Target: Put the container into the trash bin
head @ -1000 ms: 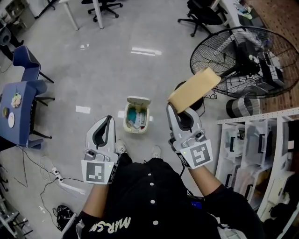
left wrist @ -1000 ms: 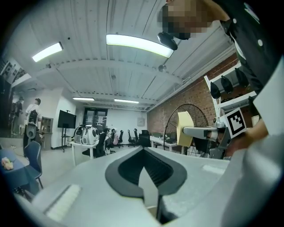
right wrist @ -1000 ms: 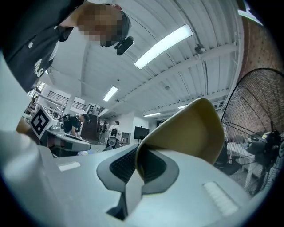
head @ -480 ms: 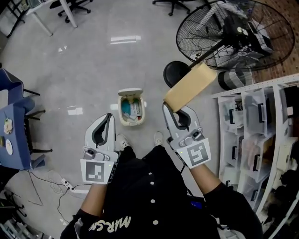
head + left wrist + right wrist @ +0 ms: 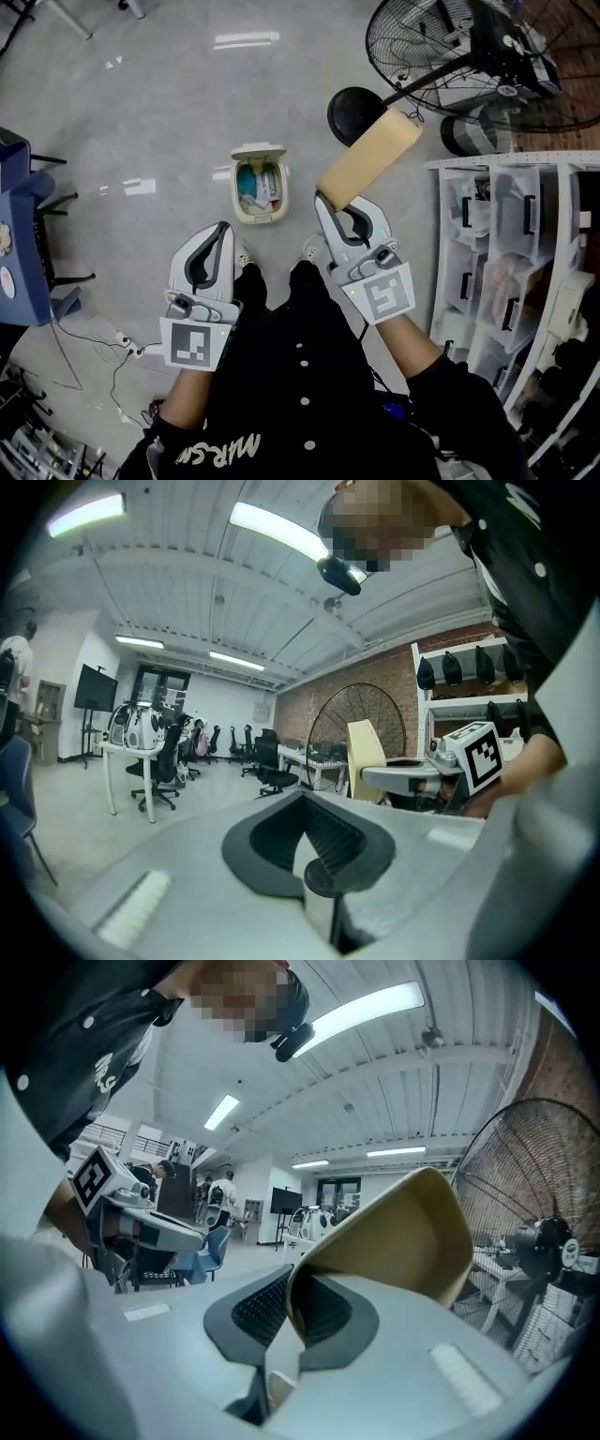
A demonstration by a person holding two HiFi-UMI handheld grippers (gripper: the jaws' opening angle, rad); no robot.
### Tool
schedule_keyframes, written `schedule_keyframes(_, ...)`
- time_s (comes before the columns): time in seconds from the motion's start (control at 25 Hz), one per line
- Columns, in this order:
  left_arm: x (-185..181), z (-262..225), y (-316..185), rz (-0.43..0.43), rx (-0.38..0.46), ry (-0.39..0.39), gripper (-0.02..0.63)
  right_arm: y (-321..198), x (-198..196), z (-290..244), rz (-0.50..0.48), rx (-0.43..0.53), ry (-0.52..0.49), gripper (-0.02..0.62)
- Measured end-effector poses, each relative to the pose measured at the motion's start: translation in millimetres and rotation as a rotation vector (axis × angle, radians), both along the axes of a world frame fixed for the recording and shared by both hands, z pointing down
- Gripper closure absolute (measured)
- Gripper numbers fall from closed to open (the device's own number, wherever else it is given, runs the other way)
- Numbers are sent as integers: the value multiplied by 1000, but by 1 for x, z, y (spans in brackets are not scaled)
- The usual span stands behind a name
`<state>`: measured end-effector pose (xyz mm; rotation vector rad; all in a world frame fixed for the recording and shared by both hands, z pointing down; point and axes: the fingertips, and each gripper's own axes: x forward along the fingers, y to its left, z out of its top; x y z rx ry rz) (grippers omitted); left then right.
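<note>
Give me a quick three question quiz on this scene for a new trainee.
1. Which claw grips the container?
2. The trash bin on the floor is: A) open, with rubbish inside; B) shut; C) tipped on its side.
3. True or false: the container already lies in the trash bin.

Key: 1, the right claw. 2, A. 3, false.
</note>
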<state>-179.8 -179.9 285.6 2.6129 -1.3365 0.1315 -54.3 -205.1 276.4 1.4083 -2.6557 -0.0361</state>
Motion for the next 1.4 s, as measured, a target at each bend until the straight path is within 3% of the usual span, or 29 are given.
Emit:
schedule_keyframes(0.36, 6, 43, -2, -16, -81, -25, 603, -13, -22, 98, -104, -95, 127, 563)
schedule_keyframes(0.56, 4, 74, -4, -21, -124, -49, 603, -14, -32, 159, -184, -164, 259, 563)
schedule_keyframes(0.84, 0, 119, -14, -30, -133, -103, 603, -6, -55, 233, -283, -224, 320, 563)
schedule_keyframes(1.4, 2, 200, -28, -39, -195, -110, 603, 33, -79, 364, -465, -324, 500, 563)
